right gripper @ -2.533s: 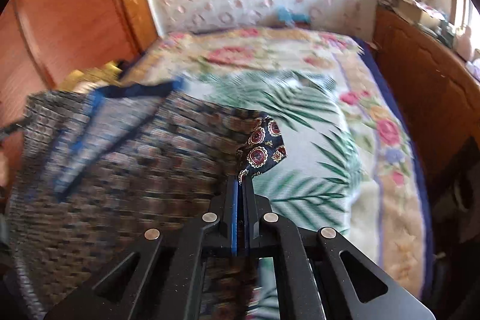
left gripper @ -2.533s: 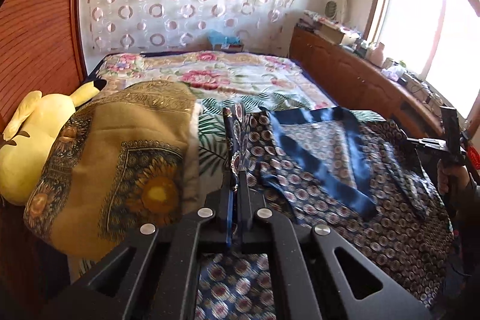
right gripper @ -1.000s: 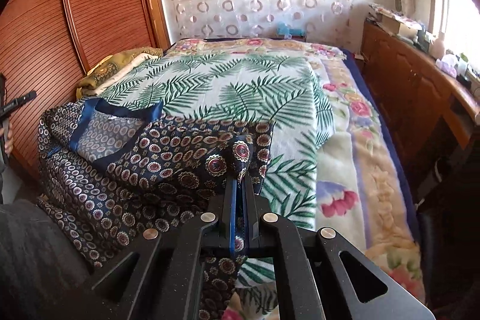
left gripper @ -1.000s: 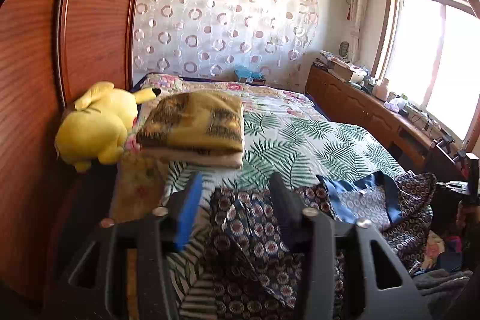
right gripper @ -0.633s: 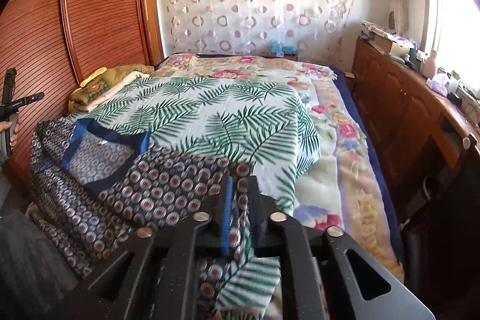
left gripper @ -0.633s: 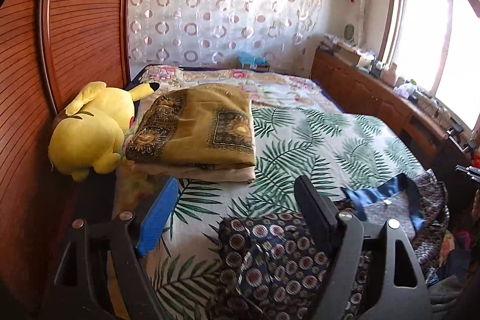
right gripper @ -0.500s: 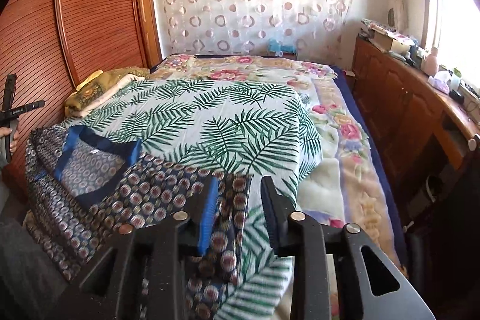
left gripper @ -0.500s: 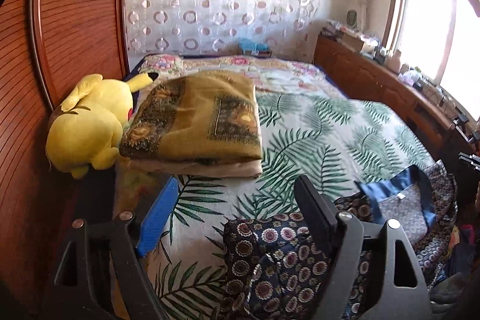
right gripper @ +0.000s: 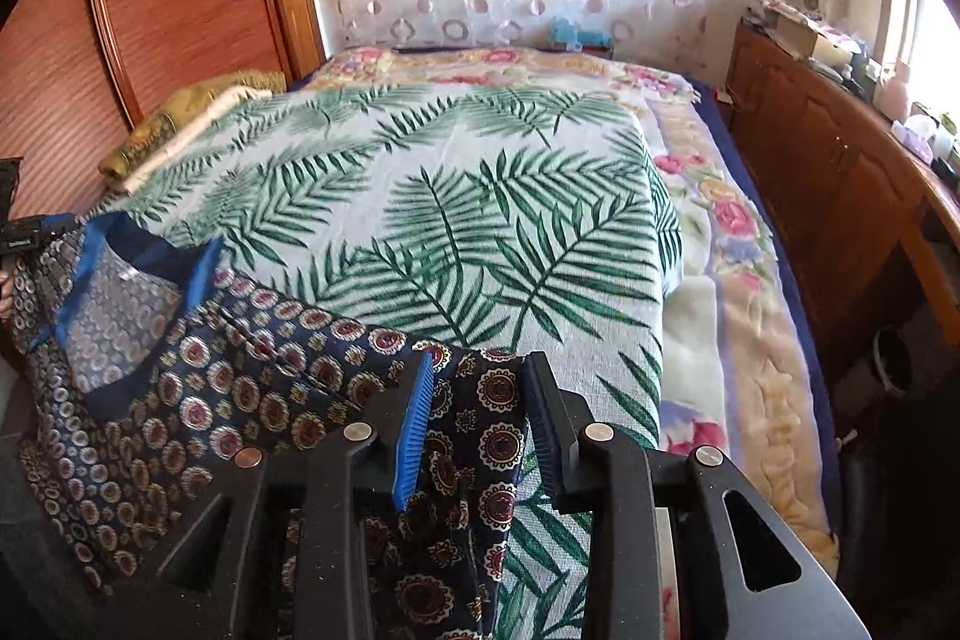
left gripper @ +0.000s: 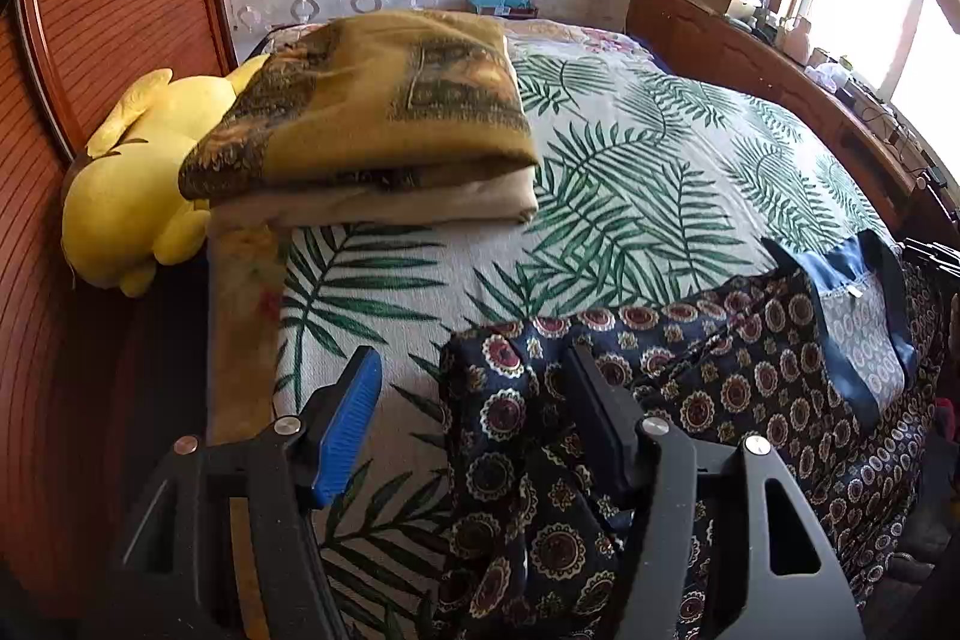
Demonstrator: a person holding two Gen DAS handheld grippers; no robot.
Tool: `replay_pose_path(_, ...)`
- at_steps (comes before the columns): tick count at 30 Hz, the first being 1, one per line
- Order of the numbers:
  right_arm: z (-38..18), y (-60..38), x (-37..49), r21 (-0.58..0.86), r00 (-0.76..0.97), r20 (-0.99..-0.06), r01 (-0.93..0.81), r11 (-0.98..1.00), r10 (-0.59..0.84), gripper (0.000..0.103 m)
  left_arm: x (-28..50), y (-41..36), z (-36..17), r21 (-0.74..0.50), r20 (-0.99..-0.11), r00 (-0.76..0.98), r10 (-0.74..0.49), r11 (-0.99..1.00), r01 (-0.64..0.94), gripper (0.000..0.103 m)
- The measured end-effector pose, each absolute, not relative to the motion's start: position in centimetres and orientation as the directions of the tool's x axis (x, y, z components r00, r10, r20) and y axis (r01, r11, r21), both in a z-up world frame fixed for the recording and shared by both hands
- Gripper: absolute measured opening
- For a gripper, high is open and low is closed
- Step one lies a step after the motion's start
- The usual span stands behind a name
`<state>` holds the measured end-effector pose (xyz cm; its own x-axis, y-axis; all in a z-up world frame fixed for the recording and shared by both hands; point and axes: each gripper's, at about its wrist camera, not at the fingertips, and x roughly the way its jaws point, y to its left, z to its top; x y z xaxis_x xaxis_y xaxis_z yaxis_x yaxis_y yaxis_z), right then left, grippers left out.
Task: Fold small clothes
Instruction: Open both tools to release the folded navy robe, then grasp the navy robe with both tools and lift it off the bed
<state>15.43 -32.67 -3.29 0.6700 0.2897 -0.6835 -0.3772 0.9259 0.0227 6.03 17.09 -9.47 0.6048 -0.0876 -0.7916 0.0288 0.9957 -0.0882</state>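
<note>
Navy patterned garment (left gripper: 690, 388) on bed (left gripper: 630, 196)

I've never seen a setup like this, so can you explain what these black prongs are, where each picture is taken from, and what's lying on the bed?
No robot here: a person holds a two-finger gripper in each hand, with a wide-angle camera on each looking along its fingers. One picture comes from the left gripper, the other from the right gripper. On the leaf-print bedspread lies a navy patterned garment, to be folded. Its cloth sits between both grippers, but neither clamps it: the left's jaws have just narrowed somewhat, the right's have just opened. Further back are a folded mustard blanket and a yellow plush toy.
</note>
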Motion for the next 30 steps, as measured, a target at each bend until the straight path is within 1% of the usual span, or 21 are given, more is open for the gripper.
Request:
replay_pose_path(2,-3.5,-32.9,16.1,0.023,0.661,-0.694,-0.374,0.927,0.284,0.038,5.9,17.0,-9.8,-0.096,-0.795,0.599,-0.095,0.995,0.030,0.064)
replay_pose_path(5,-3.6,-33.0,16.5,0.023,0.651,-0.708,-0.369,0.929,0.276,0.047,6.0,16.9,-10.1,-0.105,-0.799,0.592,-0.104,0.994,0.032,0.064)
replay_pose_path(19,-4.2,-32.1,17.7,0.017,0.623,-0.732,-0.389,0.921,0.277,0.048,6.3,16.7,-10.7,-0.107,-0.806,0.582,-0.109,0.994,0.038,0.063)
replay_pose_path(21,-4.2,-32.1,17.7,0.022,0.619,-0.732,-0.396,0.918,0.284,0.048,6.3,16.6,-10.7,-0.117,-0.803,0.584,-0.120,0.992,0.044,0.059)
replay_pose_path(22,-4.3,-32.0,17.6,0.023,0.616,-0.732,-0.404,0.914,0.291,0.048,6.2,16.6,-10.7,-0.121,-0.801,0.584,-0.128,0.991,0.050,0.054)
replay_pose_path(23,-4.3,-31.9,17.6,0.023,0.613,-0.732,-0.414,0.910,0.297,0.048,6.2,16.4,-10.6,-0.120,-0.798,0.588,-0.129,0.991,0.055,0.046)
replay_pose_path(25,-4.4,-31.5,17.2,0.017,0.605,-0.733,-0.441,0.897,0.311,0.038,6.1,15.9,-10.5,-0.123,-0.798,0.585,-0.146,0.989,0.079,0.036)
replay_pose_path(27,-4.4,-31.1,16.7,0.016,0.595,-0.735,-0.465,0.885,0.326,0.009,6.0,15.2,-10.4,-0.098,-0.800,0.584,-0.137,0.990,0.098,0.027)
replay_pose_path(28,-4.4,-31.0,16.5,0.025,0.588,-0.734,-0.477,0.878,0.340,0.009,5.8,14.9,-10.3,-0.090,-0.797,0.587,-0.141,0.989,0.116,0.018)
replay_pose_path(29,-4.4,-30.8,16.1,0.027,0.585,-0.732,-0.488,0.872,0.350,0.007,5.5,14.6,-10.1,-0.084,-0.793,0.593,-0.142,0.989,0.125,0.012)
replay_pose_path(30,-4.3,-30.8,15.7,0.026,0.587,-0.726,-0.497,0.868,0.358,0.006,5.1,14.4,-9.8,-0.078,-0.784,0.605,-0.140,0.989,0.128,0.010)
